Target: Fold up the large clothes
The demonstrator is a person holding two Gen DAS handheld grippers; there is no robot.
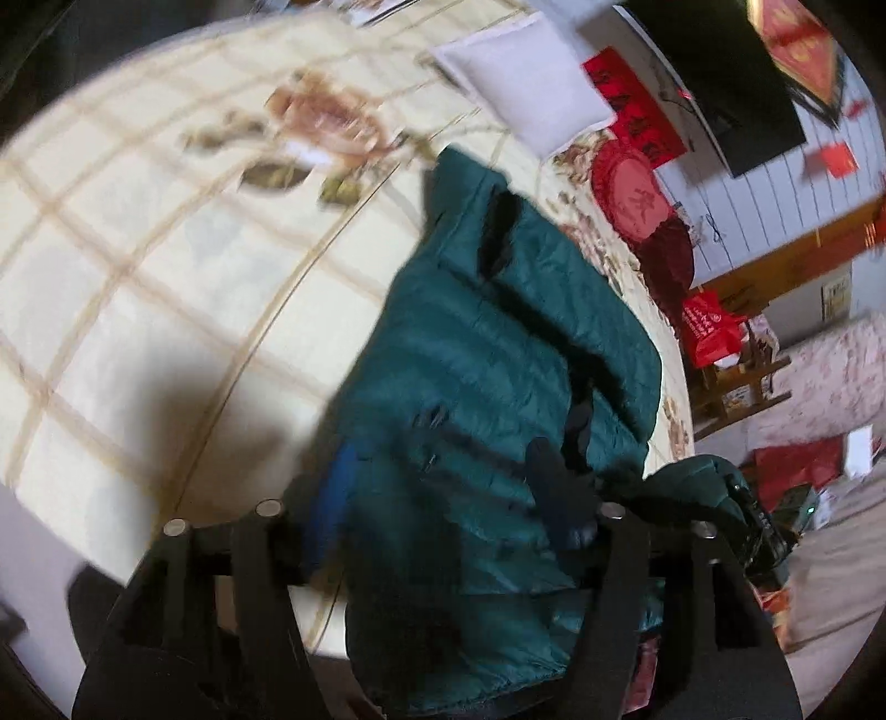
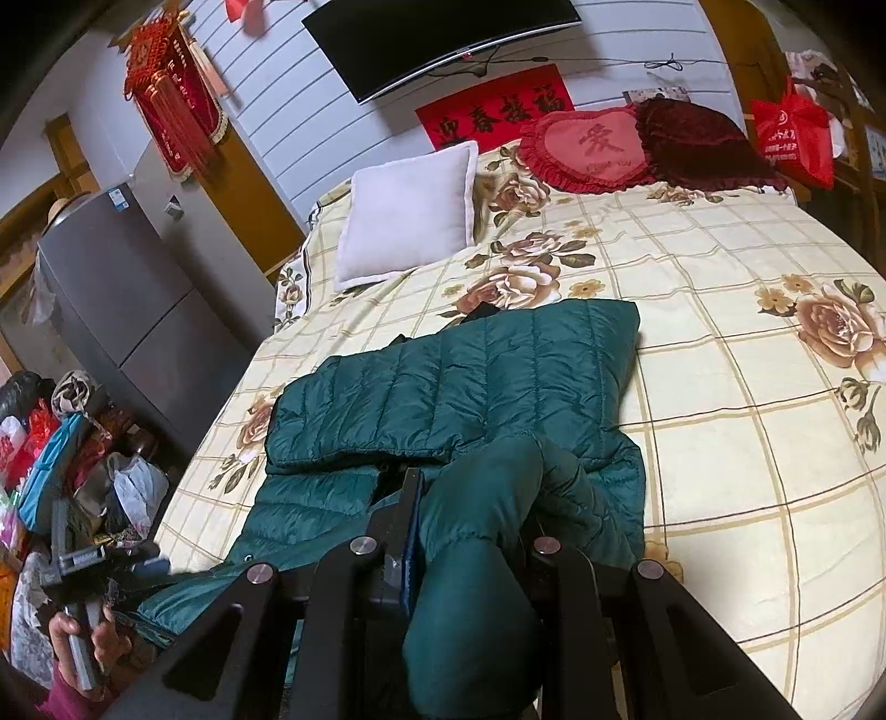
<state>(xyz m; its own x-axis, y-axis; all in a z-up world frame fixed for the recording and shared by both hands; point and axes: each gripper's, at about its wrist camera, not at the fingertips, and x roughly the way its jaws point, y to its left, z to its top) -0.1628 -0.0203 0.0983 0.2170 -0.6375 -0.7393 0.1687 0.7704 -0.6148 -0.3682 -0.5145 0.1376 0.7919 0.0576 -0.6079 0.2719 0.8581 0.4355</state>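
A dark green quilted down jacket (image 2: 470, 382) lies partly folded on the bed's floral checked blanket (image 2: 747, 432). One sleeve is laid across its body. My right gripper (image 2: 470, 498) is shut on a bunched fold of the jacket near the bed's front edge. In the blurred left wrist view the jacket (image 1: 487, 354) fills the space between my left gripper's (image 1: 448, 487) fingers, with the blue pad (image 1: 335, 493) against the fabric. The left gripper also shows in the right wrist view (image 2: 83, 565) at the jacket's lower left corner.
A white pillow (image 2: 410, 210), a red heart cushion (image 2: 587, 149) and a dark red cushion (image 2: 703, 144) lie at the bed's head. A grey fridge (image 2: 127, 310) and piled bags (image 2: 61, 459) stand left of the bed. A TV (image 2: 443, 39) hangs on the wall.
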